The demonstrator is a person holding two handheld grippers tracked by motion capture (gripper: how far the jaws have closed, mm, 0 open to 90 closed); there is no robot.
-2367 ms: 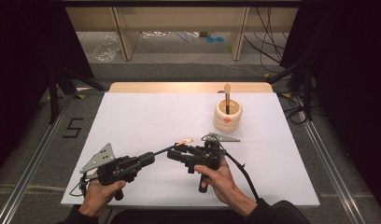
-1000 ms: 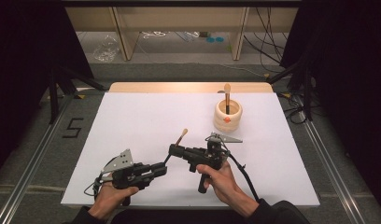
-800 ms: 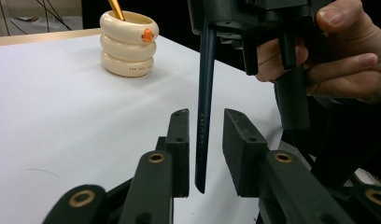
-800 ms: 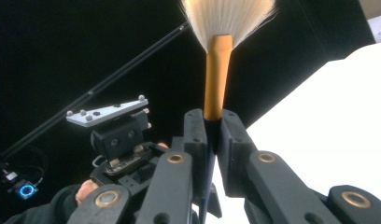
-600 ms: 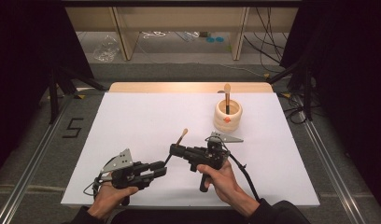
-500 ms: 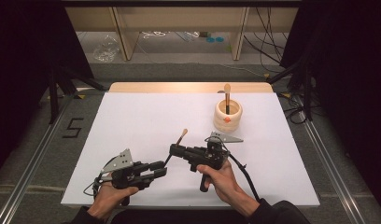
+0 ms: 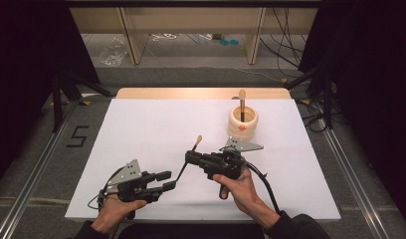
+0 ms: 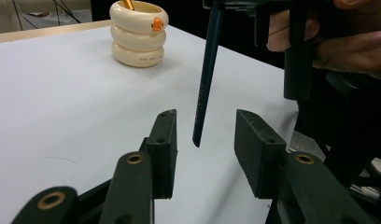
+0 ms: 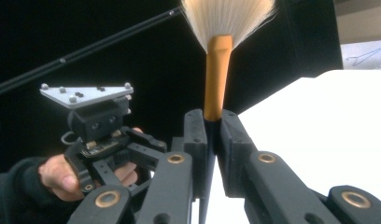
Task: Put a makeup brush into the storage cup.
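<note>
Right hand-held gripper (image 7: 190, 158) pinches brush (image 8: 205, 84); left hand-held gripper (image 8: 205, 140) spread beneath its tip; mistimed release could drop it onto bench (image 7: 156, 129).

brush (image 7: 190, 156) between both hand-held grippers, holder (image 7: 243, 122) behind on table (image 7: 141, 124).

My right gripper (image 9: 209, 135): black jaws, brass-coloured rivets. Brush (image 9: 215, 79) in it: orange ferrule, pale cream bristles, dark blue-black handle with faint lettering. My left gripper (image 8: 202, 149): black too, brass rivets, grey three-cornered plate on top. Holder (image 7: 243, 121): cream stacked rings, small orange spot on side; second brush (image 7: 242, 103) in it, dark stem, pale tip. Table sheet (image 7: 141, 129): plain white, light wood strip at far edge.
</note>
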